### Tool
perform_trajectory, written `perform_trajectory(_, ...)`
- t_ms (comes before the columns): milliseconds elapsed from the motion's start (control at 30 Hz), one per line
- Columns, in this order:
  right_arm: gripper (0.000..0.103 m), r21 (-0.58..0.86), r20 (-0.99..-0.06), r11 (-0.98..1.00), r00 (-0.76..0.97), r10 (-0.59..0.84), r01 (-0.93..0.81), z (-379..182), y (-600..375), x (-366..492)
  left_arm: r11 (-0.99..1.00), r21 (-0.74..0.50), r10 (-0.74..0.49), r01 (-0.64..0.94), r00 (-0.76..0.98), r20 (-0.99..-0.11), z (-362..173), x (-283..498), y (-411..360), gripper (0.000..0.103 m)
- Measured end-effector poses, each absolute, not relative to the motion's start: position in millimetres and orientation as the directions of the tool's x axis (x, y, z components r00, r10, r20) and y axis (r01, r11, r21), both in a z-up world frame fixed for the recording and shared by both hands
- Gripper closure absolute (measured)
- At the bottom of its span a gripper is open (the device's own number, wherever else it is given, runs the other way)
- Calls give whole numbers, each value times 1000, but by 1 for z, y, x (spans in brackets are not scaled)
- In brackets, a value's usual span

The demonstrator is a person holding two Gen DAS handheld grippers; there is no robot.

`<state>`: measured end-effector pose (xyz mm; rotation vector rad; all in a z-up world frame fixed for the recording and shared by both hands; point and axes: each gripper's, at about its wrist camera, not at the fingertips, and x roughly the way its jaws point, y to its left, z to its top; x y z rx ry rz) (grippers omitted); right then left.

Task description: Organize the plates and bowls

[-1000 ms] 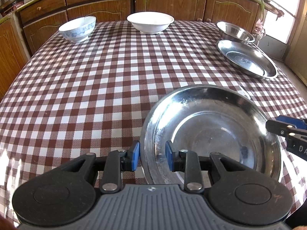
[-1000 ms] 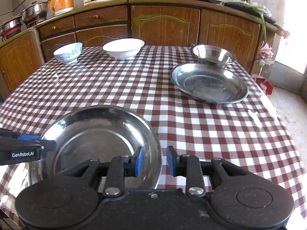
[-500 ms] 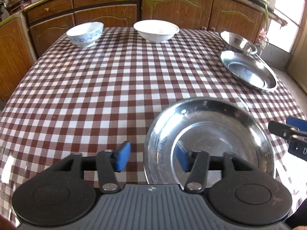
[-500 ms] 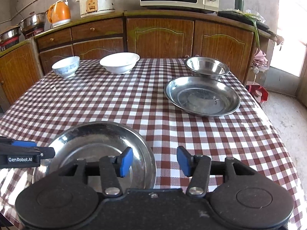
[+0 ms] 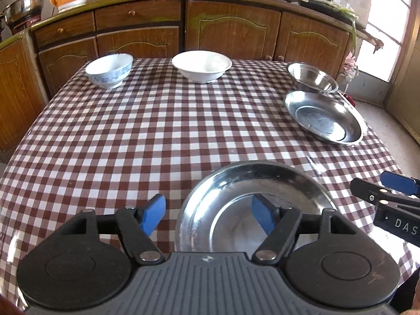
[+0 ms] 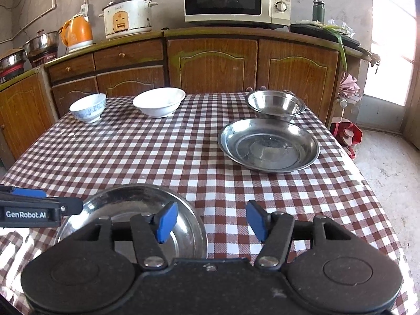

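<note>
1. Both grippers are spread wide and nothing is grasped: the left gripper [image 5: 208,216] hangs over the left rim of the near steel plate [image 5: 262,181], and the right gripper [image 6: 212,220] over that plate's right rim [image 6: 136,194].
2. The plate rests flat on the desk [image 5: 157,131], just ahead of and below both grippers. A thin, slick rim may be missed or may slide out if only one pad catches it.
3. If the plate is lifted by one edge, it could tilt and strike the desk, or drag the checked cloth.
4. Two steel plates are counted: the near one and a far one [image 6: 269,145], well ahead and to the right.
5. Three bowls are counted, all far ahead: a steel bowl [image 6: 275,105] touching or just behind the far plate, a white bowl [image 6: 158,102], and a blue-patterned bowl [image 6: 88,107] to the left.
</note>
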<state>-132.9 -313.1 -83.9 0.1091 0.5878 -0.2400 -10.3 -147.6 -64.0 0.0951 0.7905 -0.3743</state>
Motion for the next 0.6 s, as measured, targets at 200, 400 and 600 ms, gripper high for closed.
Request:
perform_trajectory(200, 30, 35, -542, 965, 816, -202, 262, -77, -315, -138, 921, -56, -315, 387, 649, -693, -56, -12, -160, 25)
perform_trajectory(400, 29, 44, -529, 959, 821, -215, 280, -71, -321, -142, 909, -57, -339, 412, 654, -676, -47, -14, -172, 25)
perform_trajectory(600, 27, 54, -515, 953, 826, -230, 299, -64, -329, -147, 901, -64, -357, 428, 650, -671, -44, -15, -181, 24)
